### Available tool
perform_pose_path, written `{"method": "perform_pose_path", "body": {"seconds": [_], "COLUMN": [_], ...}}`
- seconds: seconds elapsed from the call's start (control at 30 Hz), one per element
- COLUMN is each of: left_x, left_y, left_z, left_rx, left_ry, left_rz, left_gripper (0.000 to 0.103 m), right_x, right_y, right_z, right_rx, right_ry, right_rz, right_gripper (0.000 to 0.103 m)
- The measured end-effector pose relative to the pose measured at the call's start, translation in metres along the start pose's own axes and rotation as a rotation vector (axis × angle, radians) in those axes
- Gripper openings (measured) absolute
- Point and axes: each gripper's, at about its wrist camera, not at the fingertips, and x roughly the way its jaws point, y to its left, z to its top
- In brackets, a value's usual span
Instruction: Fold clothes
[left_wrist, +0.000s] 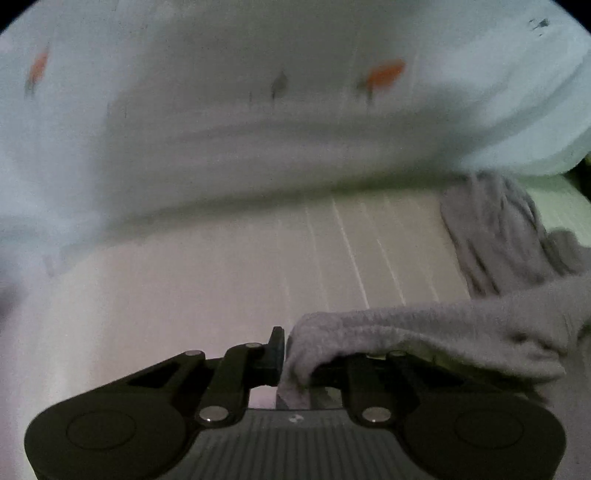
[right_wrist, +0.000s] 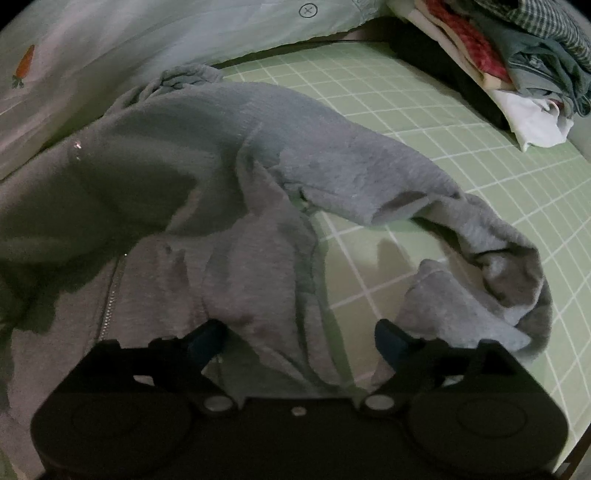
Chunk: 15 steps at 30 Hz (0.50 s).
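A: Bed sheet (right_wrist: 424, 122), green with a white grid, fills the right of the right wrist view; a pale quilt (right_wrist: 147, 33) with carrot prints lies along the upper left. Where is the garment?

B: Hoodie (right_wrist: 229, 177), grey, zip-front, spread crumpled over the centre and left of that frame. One sleeve (right_wrist: 480, 236) trails to the right and curls back toward the lower right. A pile (right_wrist: 517, 62) of other clothes sits at the upper right, well apart, probably waiting its turn.

A: Left tool (left_wrist: 284, 354)?

B: Pressed together, pinching an edge of the grey fabric at lower centre of its view. The cloth drapes off to the right from the pinch. Likely an anchor hold, so that edge can be pulled straight.

A: Right tool (right_wrist: 299, 339)?

B: Spread wide over the hoodie at the bottom centre of its frame, nothing pinched. Fabric lies between and below the fingers; I cannot tell whether they touch it. My reading: it is lining up for a second hold so the body can be flattened before folding.

A: Progress?

B: Early. No fold visible yet.
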Motion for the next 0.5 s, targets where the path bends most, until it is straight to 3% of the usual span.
{"method": "perform_pose_path", "body": {"seconds": [0.1, 0.2, 0.23, 0.27, 0.33, 0.4, 0.47, 0.5], "left_x": [-0.004, 0.0, 0.006, 0.014, 0.02, 0.025, 0.017, 0.012], "left_y": [0.008, 0.016, 0.016, 0.017, 0.018, 0.018, 0.022, 0.024], "left_z": [0.042, 0.07, 0.07, 0.07, 0.051, 0.03, 0.001, -0.013], "left_rx": [0.017, -0.077, -0.108, -0.137, -0.181, -0.223, -0.297, -0.328], "left_ry": [-0.14, -0.201, -0.17, -0.133, -0.051, 0.032, 0.088, 0.114], "left_rz": [0.055, 0.111, 0.119, 0.125, 0.068, 0.007, -0.07, -0.096], "left_gripper": [0.016, 0.035, 0.045, 0.049, 0.05, 0.058, 0.072, 0.072], "right_x": [0.002, 0.004, 0.004, 0.004, 0.003, 0.0, 0.0, 0.0], "right_y": [0.001, 0.004, 0.005, 0.005, 0.007, 0.011, 0.011, 0.011], "right_z": [0.0, -0.001, -0.001, -0.001, -0.004, -0.009, -0.01, -0.01], "right_rx": [-0.005, -0.029, -0.034, -0.034, -0.033, -0.031, -0.037, -0.038], "right_ry": [-0.001, -0.002, -0.006, -0.007, -0.009, -0.012, -0.015, -0.015], "right_rz": [0.002, 0.01, 0.011, 0.011, 0.01, 0.008, 0.011, 0.011], "right_gripper": [0.098, 0.102, 0.102, 0.102, 0.102, 0.102, 0.103, 0.103]}}
